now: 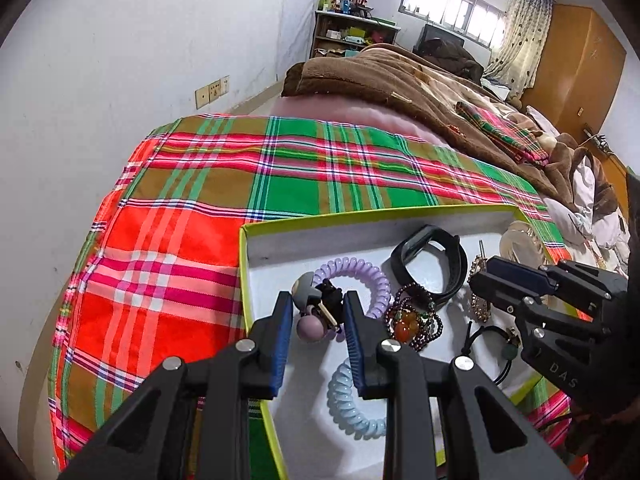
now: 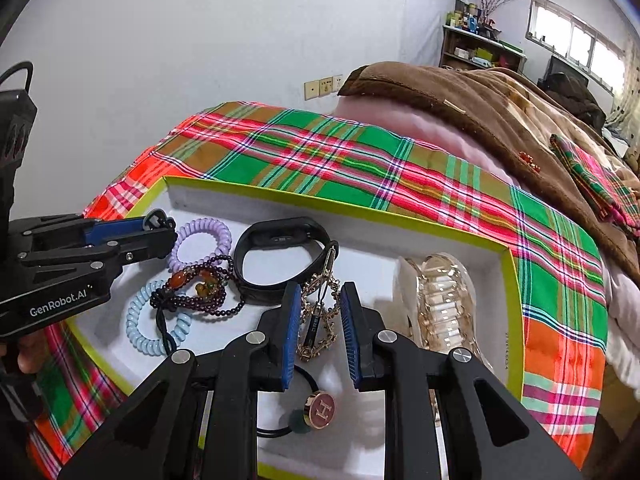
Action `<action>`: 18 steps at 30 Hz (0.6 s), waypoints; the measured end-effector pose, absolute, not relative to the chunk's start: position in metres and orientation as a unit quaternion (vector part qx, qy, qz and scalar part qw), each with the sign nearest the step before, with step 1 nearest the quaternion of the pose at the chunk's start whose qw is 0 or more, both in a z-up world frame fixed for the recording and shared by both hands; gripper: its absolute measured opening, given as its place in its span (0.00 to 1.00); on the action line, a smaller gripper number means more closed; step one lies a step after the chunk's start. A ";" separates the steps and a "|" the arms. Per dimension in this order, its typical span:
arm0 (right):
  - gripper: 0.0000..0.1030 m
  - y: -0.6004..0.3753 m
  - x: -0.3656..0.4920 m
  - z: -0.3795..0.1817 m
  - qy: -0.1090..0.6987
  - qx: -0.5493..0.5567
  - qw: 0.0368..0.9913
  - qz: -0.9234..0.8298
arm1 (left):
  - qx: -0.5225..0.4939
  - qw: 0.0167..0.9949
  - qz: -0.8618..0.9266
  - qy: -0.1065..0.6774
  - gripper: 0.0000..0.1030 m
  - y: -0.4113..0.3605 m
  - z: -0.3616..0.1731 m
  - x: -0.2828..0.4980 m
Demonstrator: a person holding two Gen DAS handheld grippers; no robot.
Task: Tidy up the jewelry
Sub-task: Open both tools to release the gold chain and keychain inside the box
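A shallow white cardboard tray with a lime-green rim (image 2: pixel 516 300) lies on the plaid-covered bed and holds all the jewelry. At its left end lie a lilac coiled hair tie (image 2: pixel 200 242), a pale blue coiled hair tie (image 2: pixel 140 326) and a dark garnet bead bracelet with orange stones (image 2: pixel 200 284); a black fitness band (image 2: pixel 280 254) sits toward the far rim, and a clear amber plastic claw clip (image 2: pixel 440 304) fills the right end. Near the front rim is a black elastic with a round red enamel button (image 2: pixel 320 406).

The right gripper (image 2: pixel 320 326) hovers with its jaws released, set either side of a gold chain bracelet with a small black bar charm (image 2: pixel 318 320). The chain runs lengthwise away from the wrist camera, along the gap between the blue pads, so the jaws would close across its width. Whether the pads touch it cannot be told.

The left gripper (image 1: pixel 314 324) is at the tray's left end, jaws also parted, bracketing a black hair elastic with mauve and grey ball charms (image 1: pixel 310 306), which lies just beside the lilac coil; contact is unclear.

My judgement: each hand is nearer its own piece, and the right one's chain is centred and ready for a pinch.
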State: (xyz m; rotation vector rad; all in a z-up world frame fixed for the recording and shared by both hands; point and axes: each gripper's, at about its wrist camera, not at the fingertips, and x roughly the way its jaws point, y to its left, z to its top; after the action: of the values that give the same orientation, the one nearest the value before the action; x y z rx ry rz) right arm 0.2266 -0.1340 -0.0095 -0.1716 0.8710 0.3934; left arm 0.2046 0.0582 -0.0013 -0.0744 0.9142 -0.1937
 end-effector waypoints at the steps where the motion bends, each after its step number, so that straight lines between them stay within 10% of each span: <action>1: 0.20 -0.134 0.227 -0.010 0.418 -0.082 0.884 0.189 | -0.036 0.892 -0.093 0.441 0.26 0.058 -0.001 0.205; 18: 0.20 -0.132 0.226 -0.011 0.418 -0.095 0.883 0.192 | -0.042 0.891 -0.094 0.441 0.28 0.059 -0.002 0.206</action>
State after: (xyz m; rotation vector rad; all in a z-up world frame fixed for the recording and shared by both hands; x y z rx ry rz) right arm 0.2262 -0.1318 -0.0107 -0.1975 0.8700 0.3987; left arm 0.2058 0.0586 -0.0022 -0.0870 0.9159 -0.1962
